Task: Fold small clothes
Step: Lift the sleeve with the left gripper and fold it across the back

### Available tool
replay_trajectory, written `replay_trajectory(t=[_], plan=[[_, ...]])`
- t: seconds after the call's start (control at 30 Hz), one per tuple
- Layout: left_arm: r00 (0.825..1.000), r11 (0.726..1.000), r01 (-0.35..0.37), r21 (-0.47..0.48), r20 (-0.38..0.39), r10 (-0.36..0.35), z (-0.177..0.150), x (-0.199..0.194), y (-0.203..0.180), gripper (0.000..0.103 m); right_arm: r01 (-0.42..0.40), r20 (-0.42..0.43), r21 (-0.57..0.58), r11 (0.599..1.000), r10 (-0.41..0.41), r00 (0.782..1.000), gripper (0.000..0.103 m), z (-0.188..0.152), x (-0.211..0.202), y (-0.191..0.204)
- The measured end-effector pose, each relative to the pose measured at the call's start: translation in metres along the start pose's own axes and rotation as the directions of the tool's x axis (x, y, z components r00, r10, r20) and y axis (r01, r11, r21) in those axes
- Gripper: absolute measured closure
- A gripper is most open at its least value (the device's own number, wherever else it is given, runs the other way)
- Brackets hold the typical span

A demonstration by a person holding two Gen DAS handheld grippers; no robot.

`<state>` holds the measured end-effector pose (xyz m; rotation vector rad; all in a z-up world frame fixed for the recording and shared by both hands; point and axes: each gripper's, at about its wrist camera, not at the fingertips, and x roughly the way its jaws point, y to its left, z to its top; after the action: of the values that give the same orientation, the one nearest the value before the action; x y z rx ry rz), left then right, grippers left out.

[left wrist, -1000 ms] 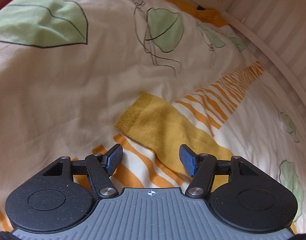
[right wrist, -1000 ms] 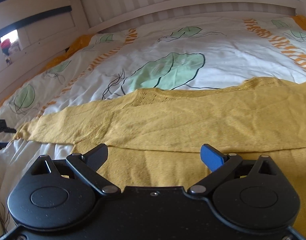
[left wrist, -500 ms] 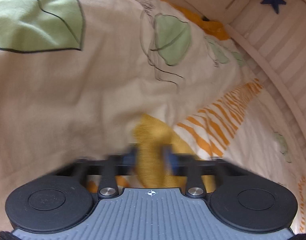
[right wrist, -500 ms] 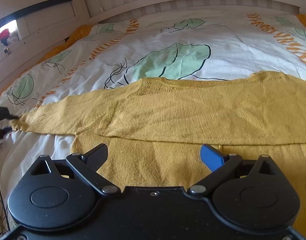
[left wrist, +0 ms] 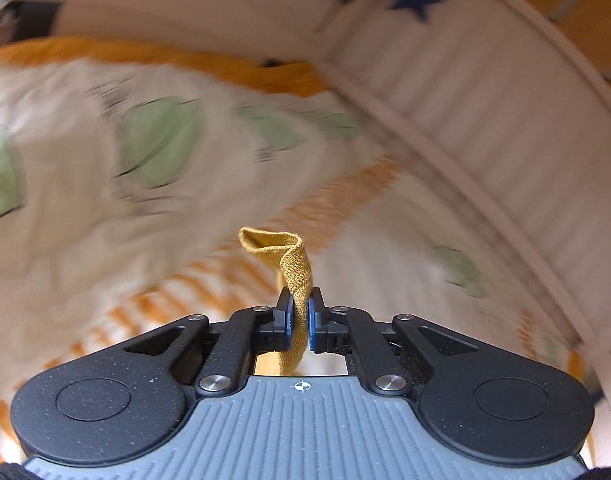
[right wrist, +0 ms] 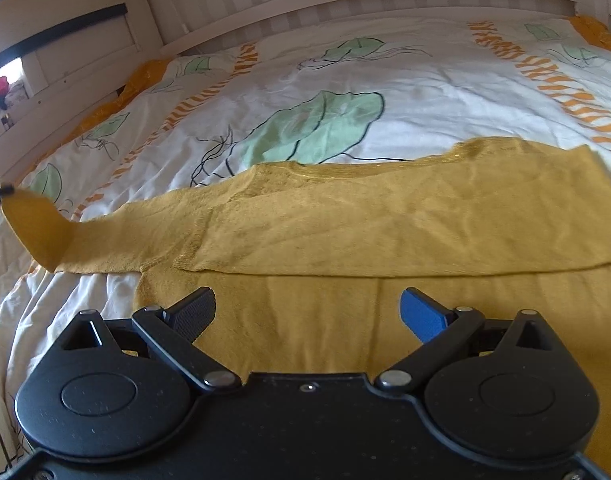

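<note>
Sleeve cuff (left wrist: 293,264) pinched in left hand-held gripper (left wrist: 300,322), raised off bed (right wrist: 425,80) for fold-in | right hand-held gripper (right wrist: 307,312) wide, empty, over sweater (right wrist: 385,220) hem, prob. ready to pin it

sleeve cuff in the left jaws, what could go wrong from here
1. The left gripper pinches only a narrow strip of the sleeve cuff; it may slip out as the sleeve lifts.
2. The right gripper hangs open above the yellow top, pinning nothing, so pulling the sleeve could drag the top and undo the fold already laid.
3. The duvet underneath is wrinkled and could bunch with the top.
</note>
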<state>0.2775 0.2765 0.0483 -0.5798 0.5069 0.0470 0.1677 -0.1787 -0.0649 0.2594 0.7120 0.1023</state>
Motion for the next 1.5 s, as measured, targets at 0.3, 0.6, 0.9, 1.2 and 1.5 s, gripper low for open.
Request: replay_trajectory(t=[0.3,0.6,0.9,1.2,1.5], plan=[[0.979,0.967,0.204,0.150,-0.037,-0.200,-0.024,-0.009,-0.125,0.096,0.015,0.010,0.046,0.999,-0.016,1.000,0.003,-0.005,-0.036,-0.035],[0.928,0.915,0.362,0.176,-0.163,-0.336,-0.096,0.016,-0.221,0.096,0.033,0.032,0.111,0.993,-0.037,0.999,0.003,-0.015,-0.068,-0.077],[0.885,0.886,0.419,0.200,-0.310,-0.348,-0.195,0.048,-0.283,0.096,0.044,0.041,0.202,0.979,-0.053,0.998,0.003,-0.025,-0.083,-0.113],[0.861,0.841,0.430,0.328,-0.429,-0.273,-0.267,0.056,-0.311,0.068,0.045,0.050,0.245,0.969,-0.059,0.997,0.003,-0.026,-0.086,-0.125],[0.865,0.731,0.471,0.495,-0.423,-0.271,-0.289,0.024,-0.318,0.055,0.047,0.031,0.232,0.972,-0.055,0.998,0.003,-0.020,-0.074,-0.120]])
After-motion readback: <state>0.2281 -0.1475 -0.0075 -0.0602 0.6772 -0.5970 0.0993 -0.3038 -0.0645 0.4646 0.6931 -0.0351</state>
